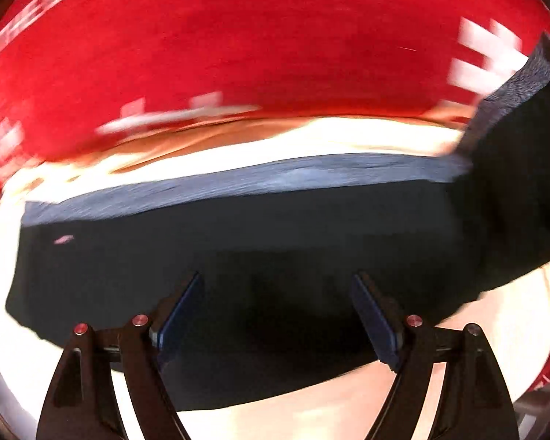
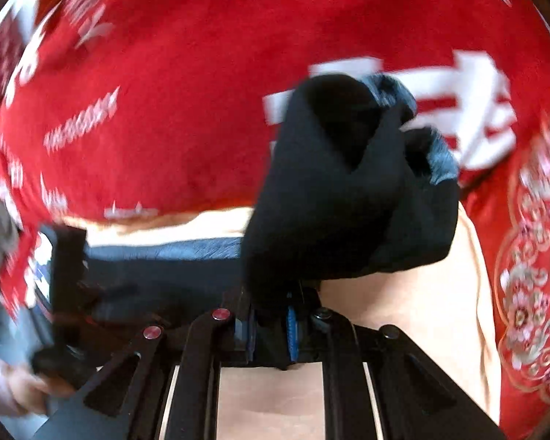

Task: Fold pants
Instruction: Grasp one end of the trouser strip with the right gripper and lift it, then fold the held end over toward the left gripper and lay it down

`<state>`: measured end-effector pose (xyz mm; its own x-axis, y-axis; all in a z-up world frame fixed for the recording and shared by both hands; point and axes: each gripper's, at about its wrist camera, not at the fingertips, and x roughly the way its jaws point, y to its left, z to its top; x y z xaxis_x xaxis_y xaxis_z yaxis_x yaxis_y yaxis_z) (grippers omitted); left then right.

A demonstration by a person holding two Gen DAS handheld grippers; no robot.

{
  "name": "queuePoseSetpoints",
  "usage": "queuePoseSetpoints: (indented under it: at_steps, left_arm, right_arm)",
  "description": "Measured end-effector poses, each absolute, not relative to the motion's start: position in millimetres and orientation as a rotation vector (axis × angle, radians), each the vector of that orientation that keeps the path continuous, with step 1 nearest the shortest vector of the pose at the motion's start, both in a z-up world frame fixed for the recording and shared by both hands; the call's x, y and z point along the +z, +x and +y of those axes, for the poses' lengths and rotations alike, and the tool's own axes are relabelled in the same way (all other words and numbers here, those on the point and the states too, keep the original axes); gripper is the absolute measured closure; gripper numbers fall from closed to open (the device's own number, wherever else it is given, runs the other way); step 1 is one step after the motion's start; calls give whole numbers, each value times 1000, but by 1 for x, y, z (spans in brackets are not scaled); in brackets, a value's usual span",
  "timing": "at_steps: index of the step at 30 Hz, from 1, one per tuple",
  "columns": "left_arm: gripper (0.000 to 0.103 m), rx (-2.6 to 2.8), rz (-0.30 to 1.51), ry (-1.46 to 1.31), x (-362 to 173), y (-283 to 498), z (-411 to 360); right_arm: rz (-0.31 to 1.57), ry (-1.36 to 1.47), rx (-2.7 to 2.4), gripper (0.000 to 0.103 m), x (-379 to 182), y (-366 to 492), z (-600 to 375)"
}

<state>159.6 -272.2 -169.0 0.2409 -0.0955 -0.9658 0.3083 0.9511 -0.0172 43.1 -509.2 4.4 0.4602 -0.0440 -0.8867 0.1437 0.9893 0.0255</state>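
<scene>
Here the dark navy fabric pants (image 1: 238, 256) lie flattened across a pale cream surface (image 1: 348, 135), right beneath and ahead of the left gripper (image 1: 278, 315), whose jaws stand wide apart and hold nothing — probably hovering to steady or take an edge. The right gripper (image 2: 271, 330) is pinched tight on a bunched end of the pants, which hangs just beyond its tips — lifted, it seems, to carry that end over for a fold. A red patterned cloth (image 2: 165, 110) lies beyond.
</scene>
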Motion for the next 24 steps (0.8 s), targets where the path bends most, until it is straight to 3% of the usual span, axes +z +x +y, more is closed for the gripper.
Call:
queuePoseSetpoints:
  at_steps: [7, 11, 14, 17, 21, 24]
  left_arm:
    - [20, -133, 1357, 165, -185, 169, -160]
    - [20, -123, 1379, 143, -190, 166, -133]
    - [20, -163, 1378, 115, -189, 163, -122]
    - [20, -249, 1392, 80, -178, 163, -130]
    - [20, -399, 1398, -8, -162, 170, -159]
    - [20, -498, 1413, -53, -159, 177, -188]
  right_arm:
    - [1211, -215, -33, 89, -64, 57, -383]
    - [1322, -489, -82, 82, -129, 47, -330]
    - [1274, -691, -122, 76, -133, 28, -304]
    - [1317, -510, -42, 68, -109, 18, -308]
    - [1338, 75, -15, 63, -79, 19, -362]
    - [1312, 588, -69, 61, -87, 23, -427]
